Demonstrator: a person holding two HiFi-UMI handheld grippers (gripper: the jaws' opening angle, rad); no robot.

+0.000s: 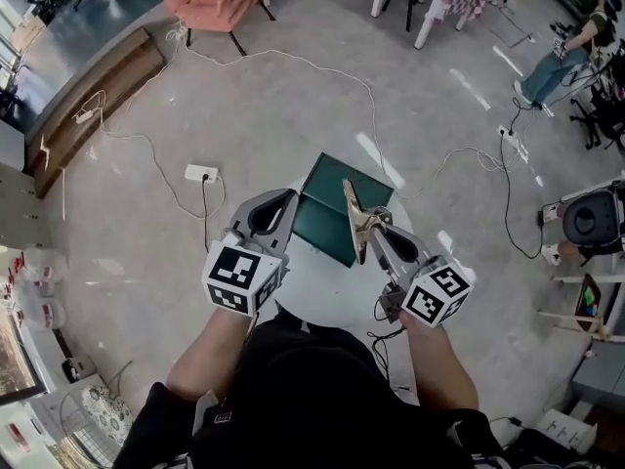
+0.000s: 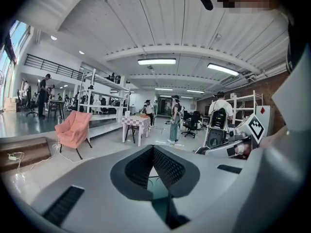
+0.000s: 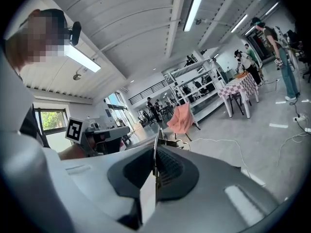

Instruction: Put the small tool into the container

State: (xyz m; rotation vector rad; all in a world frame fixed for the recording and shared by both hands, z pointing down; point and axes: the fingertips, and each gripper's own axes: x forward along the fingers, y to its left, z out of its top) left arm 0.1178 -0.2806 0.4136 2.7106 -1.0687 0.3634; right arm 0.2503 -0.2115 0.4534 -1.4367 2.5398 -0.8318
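R gripper [image 1: 363, 227] clamps tool [image 1: 350, 203] — scraper, maybe.

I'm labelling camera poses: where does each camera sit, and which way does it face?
Head view: on the person's head, looking steeply down at the container; forearms, left gripper, right gripper show.
Left gripper view: on that gripper, facing across the room; shut fingers show.
Right gripper view: likewise; fingers clamp small tool.
Shared by all: pink chair.
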